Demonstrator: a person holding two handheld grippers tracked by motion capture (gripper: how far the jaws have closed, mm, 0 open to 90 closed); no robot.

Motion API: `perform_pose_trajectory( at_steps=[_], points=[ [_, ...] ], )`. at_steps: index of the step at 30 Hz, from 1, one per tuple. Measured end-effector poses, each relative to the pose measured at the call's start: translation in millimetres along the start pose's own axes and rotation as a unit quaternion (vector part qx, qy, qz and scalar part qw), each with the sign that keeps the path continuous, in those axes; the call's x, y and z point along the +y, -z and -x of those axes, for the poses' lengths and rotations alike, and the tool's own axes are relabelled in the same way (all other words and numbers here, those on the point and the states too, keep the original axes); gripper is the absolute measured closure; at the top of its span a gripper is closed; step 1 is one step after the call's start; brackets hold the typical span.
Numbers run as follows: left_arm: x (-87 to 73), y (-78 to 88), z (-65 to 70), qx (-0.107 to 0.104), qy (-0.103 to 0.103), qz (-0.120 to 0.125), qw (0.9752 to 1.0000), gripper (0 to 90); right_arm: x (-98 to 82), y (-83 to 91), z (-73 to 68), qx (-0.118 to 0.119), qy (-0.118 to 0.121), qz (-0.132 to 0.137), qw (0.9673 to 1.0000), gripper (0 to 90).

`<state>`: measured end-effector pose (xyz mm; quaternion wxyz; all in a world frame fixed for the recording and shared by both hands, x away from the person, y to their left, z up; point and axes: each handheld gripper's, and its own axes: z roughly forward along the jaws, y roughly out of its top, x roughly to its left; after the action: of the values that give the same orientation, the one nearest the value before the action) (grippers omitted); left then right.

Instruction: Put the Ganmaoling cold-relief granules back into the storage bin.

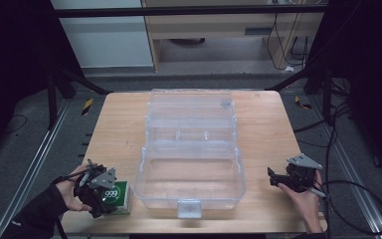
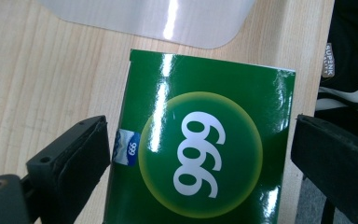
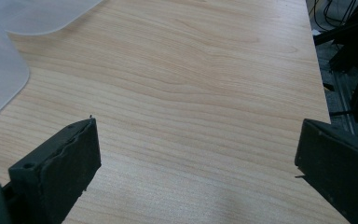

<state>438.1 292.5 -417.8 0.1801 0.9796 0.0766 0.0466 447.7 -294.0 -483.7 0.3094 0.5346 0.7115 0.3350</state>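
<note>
A box lies on the table near its front left corner, just left of an opened storage case at the table's middle. The left hand-held gripper straddles the box. The right hand-held gripper hangs over the table's front right, well apart from the case.

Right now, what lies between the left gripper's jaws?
The green box sits between the left gripper's open jaws on the table. In the left gripper view one pad is at its edge, the other stands clear.

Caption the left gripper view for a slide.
Left gripper open astride a green box marked 999 on the wooden table.
</note>
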Motion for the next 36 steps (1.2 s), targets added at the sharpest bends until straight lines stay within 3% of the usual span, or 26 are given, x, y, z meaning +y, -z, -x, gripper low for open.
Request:
perform_pose_trajectory(
  at_steps=[18, 25, 36],
  points=[
    [-5.2, -20.1, -5.7, -0.022, 0.004, -0.017, 0.9996, 7.7, -0.8, -1.7, -0.9, 0.003, 0.003, -0.005, 1.0000, 0.5],
    [-5.5, -18.7, -5.5, -0.023, 0.004, -0.017, 0.9996, 11.6, -1.1, -2.4, -0.8, 0.006, 0.004, -0.007, 0.9999, 0.6],
    [-5.8, -11.7, -4.6, -0.025, 0.024, -0.021, 0.9992, 14.3, -1.1, -1.9, -0.6, 0.009, 0.001, -0.009, 0.9999, 0.6]
  ],
)
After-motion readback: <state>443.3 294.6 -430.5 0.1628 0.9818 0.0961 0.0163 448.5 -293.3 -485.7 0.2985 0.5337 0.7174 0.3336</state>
